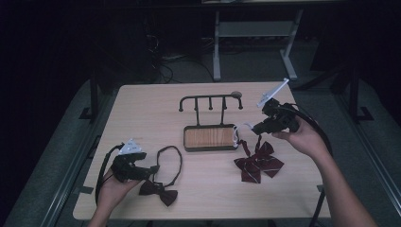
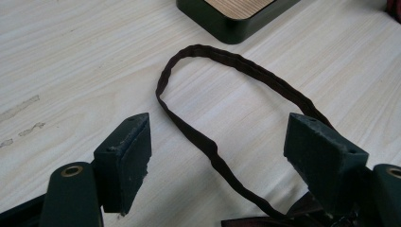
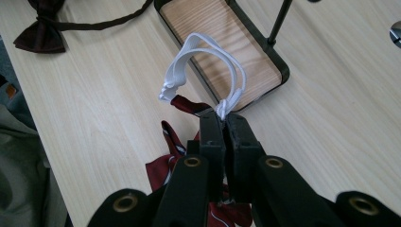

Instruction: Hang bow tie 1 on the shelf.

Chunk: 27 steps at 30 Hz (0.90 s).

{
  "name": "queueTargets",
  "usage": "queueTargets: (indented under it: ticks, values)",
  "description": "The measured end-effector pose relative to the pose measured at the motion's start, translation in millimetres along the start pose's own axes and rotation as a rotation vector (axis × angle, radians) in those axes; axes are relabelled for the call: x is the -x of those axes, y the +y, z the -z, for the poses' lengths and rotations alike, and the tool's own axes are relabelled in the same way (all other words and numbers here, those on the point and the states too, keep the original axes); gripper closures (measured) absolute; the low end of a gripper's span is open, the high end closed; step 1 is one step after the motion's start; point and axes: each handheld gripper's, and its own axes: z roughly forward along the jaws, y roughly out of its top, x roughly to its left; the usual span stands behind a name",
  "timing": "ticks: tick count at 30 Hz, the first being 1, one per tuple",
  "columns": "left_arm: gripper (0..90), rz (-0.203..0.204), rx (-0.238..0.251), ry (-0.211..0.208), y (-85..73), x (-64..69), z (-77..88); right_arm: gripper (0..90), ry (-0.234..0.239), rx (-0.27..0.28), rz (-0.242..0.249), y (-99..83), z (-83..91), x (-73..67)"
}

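Pale wood-grain table (image 1: 142, 109), dark room behind. At the left, the left hand (image 1: 113, 189) holds the left gripper (image 1: 152, 169) low over the near edge; its jaws are spread wide and hold nothing. In the left gripper view the jaws stand apart on either side of a dark strap (image 2: 208, 146), which lies flat on the table in a long loop between them, not touching the left jaw and passing close under the right one. The strap belongs to a dark bow tie (image 1: 158, 191), lying just right of the left gripper, bow toward the near edge, loop running away toward the table's middle. Centre: a dark tray (image 1: 185, 137) with a light wood floor, and rising from its far side a black rack (image 1: 210, 99) with a crossbar and short pegs. A small round brownish object (image 1: 236, 94) lies by the rack's right end; what it is cannot be told. Right of the tray: a dark red striped bow tie (image 1: 257, 163) lies on the table, its white elastic band (image 3: 208, 71) lifted off the surface. The right gripper (image 3: 223, 124), held in the right hand (image 1: 302, 137) above the table's right side, is clamped on this band; in the right gripper view the jaws are pressed together on the band's near end, the loop standing up over the tray's corner, the red tie hanging below the jaws.
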Motion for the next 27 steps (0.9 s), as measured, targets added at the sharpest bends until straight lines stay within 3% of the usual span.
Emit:
queueTargets:
  ticks: [8,27]
  values:
    - [24.4,-0.007,-0.003,0.001,-1.4,-1.3,0.1,87.2,0.012,0.028,0.003,8.3,6.8,0.8]
    - [24.4,-0.023,0.001,0.004,0.7,-0.6,1.7,87.2,-0.024,0.044,0.017,29.1,21.5,4.6]
